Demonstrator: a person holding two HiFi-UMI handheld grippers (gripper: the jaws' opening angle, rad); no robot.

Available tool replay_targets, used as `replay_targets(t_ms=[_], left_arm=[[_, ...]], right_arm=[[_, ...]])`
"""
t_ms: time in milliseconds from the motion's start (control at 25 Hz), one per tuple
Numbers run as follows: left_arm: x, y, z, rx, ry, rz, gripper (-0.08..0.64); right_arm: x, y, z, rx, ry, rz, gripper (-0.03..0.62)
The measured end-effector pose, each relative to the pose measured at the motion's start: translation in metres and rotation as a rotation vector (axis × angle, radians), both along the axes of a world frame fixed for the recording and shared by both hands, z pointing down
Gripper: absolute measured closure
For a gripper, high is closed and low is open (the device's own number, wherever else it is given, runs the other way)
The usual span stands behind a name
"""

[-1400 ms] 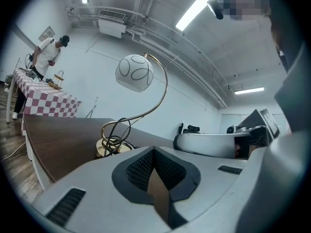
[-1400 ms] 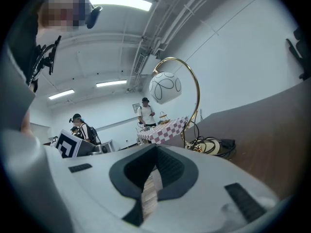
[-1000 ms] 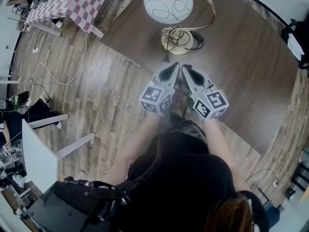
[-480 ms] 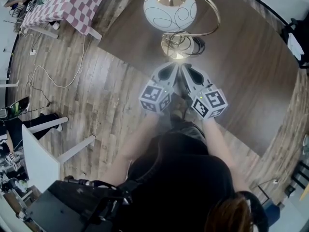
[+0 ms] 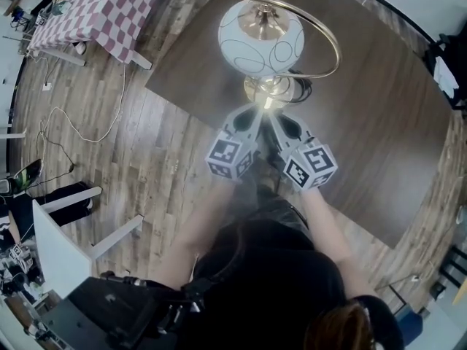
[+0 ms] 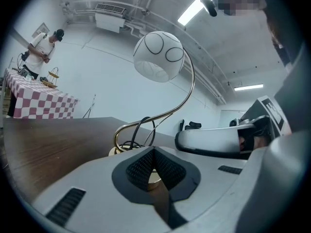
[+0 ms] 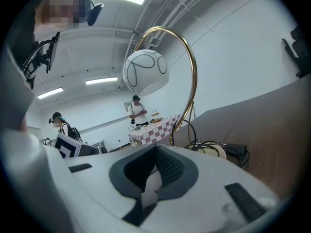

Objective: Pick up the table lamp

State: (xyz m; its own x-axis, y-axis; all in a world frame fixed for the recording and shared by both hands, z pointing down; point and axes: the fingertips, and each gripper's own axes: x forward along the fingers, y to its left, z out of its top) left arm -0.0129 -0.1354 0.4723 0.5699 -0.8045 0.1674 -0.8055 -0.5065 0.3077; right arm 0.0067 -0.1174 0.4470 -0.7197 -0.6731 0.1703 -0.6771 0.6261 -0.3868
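Standing upright on the dark bench (image 5: 379, 115), the table lamp (image 5: 264, 25) hangs its white globe (image 5: 246, 51) from a curved gold arm (image 5: 333, 44) above a round gold base (image 5: 267, 90), where a black cord (image 5: 300, 86) is coiled. The left tool (image 5: 254, 114) and the right tool (image 5: 276, 117) point at it side by side, tips near that base, each with its jaws closed together and nothing between them.
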Motion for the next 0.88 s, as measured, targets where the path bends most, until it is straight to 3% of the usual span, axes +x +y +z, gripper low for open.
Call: replay_targets(t_ms=[560,760,880], left_arm=[[-0.033,-0.036,0.014,0.007,-0.043,-0.060,0.558],[-0.040,-0.050,0.020,0.005,-0.050,-0.078,0.535],[-0.040,-0.060,0.021,0.019,-0.077,-0.072,0.480]], right_arm=[[-0.021,-0.019,0.014,-0.024,0.002,-0.044,0.588],[-0.022,-0.019,0.018,-0.035,-0.004,-0.039,0.588],[-0.021,-0.018,0.022,-0.046,-0.010,-0.034,0.588]])
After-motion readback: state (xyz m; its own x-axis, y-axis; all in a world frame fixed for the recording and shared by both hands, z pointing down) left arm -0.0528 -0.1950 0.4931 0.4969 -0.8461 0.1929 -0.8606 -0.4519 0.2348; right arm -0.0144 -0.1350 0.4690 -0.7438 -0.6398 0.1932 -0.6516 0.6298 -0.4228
